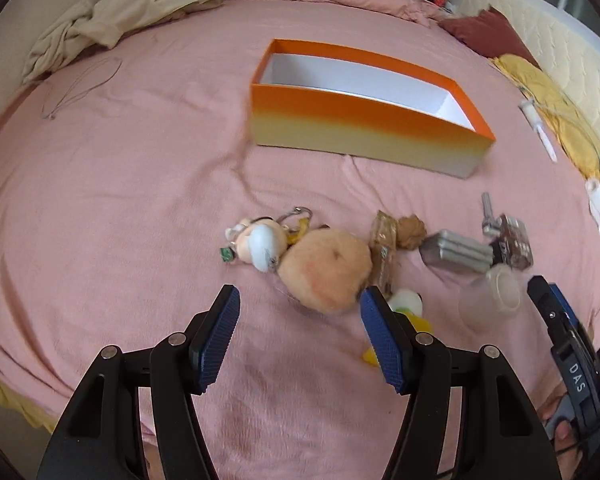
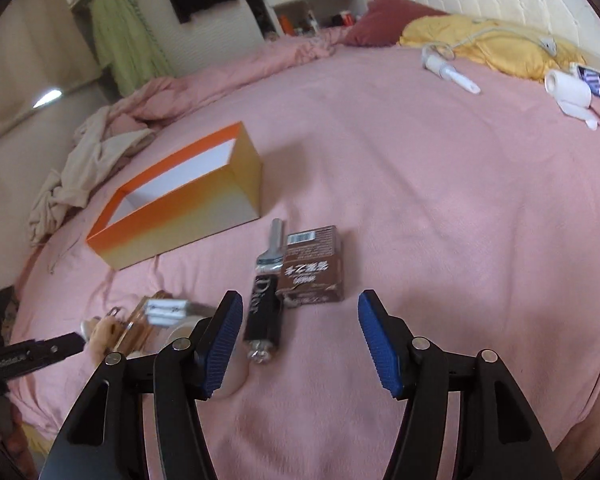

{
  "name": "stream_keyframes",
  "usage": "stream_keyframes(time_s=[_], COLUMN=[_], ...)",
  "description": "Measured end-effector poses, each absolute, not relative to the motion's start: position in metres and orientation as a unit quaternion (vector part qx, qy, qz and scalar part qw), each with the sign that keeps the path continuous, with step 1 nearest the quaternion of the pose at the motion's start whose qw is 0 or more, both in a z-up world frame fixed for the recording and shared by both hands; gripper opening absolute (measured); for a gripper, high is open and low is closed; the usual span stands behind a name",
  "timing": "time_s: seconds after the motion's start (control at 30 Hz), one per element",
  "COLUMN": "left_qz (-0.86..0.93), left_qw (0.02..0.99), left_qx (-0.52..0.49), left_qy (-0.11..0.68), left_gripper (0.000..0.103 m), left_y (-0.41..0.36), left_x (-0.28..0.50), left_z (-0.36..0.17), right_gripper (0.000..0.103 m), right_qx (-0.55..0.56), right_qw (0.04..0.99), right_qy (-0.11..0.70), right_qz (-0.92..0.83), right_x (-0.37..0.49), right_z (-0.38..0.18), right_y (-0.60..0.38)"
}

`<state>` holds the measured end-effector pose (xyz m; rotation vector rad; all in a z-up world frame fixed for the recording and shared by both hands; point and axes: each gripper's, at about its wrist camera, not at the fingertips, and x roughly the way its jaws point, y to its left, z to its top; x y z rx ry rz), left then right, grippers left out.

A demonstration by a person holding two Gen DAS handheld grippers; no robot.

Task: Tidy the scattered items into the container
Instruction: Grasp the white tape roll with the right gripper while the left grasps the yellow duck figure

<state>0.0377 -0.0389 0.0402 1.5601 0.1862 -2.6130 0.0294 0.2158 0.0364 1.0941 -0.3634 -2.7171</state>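
Observation:
An empty orange box (image 1: 364, 120) with a white inside stands on the pink bed; it also shows in the right wrist view (image 2: 172, 216). My left gripper (image 1: 298, 320) is open, just short of a round peach plush (image 1: 324, 276). Beside the plush lie a small doll keychain (image 1: 258, 242), a snack bar (image 1: 382, 252), a walnut (image 1: 411, 232), a silver case (image 1: 456, 250) and a clear cup (image 1: 494, 296). My right gripper (image 2: 300, 326) is open over the bed, near a black Dior tube (image 2: 262, 314) and a brown carton (image 2: 312, 270).
A yellow blanket (image 2: 488, 46) with lint rollers (image 2: 570, 92) lies at the right. Crumpled beige cloth (image 1: 112, 16) lies at the far left. A dark red pillow (image 2: 384, 20) rests by the headboard. The right gripper's finger (image 1: 556, 320) shows in the left wrist view.

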Motion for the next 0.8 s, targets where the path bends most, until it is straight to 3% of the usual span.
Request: stream_keyframes(time_s=[0.17, 0.3, 0.5, 0.8], left_qz=[-0.856, -0.858, -0.872, -0.876], left_qw=[-0.007, -0.012, -0.026, -0.090], left_qx=[0.517, 0.513, 0.488, 0.473], left_qy=[-0.013, -0.016, -0.018, -0.035], left_gripper=[0.063, 0.063, 0.063, 0.063], left_y=[-0.008, -0.008, -0.006, 0.028], left_x=[0.053, 0.052, 0.049, 0.053], left_z=[0.028, 0.028, 0.037, 0.043], right_gripper=[0.058, 0.046, 0.044, 0.044], right_qx=[0.315, 0.330, 0.349, 0.320], right_qw=[0.147, 0.180, 0.198, 0.135], right_qy=[-0.001, 0.029, -0.042, -0.091], right_qz=[-0.938, -0.926, -0.915, -0.934], right_x=[0.055, 0.042, 0.026, 0.018], right_z=[0.034, 0.029, 0.025, 0.038], right_y=[0.156, 0.141, 0.170, 0.206])
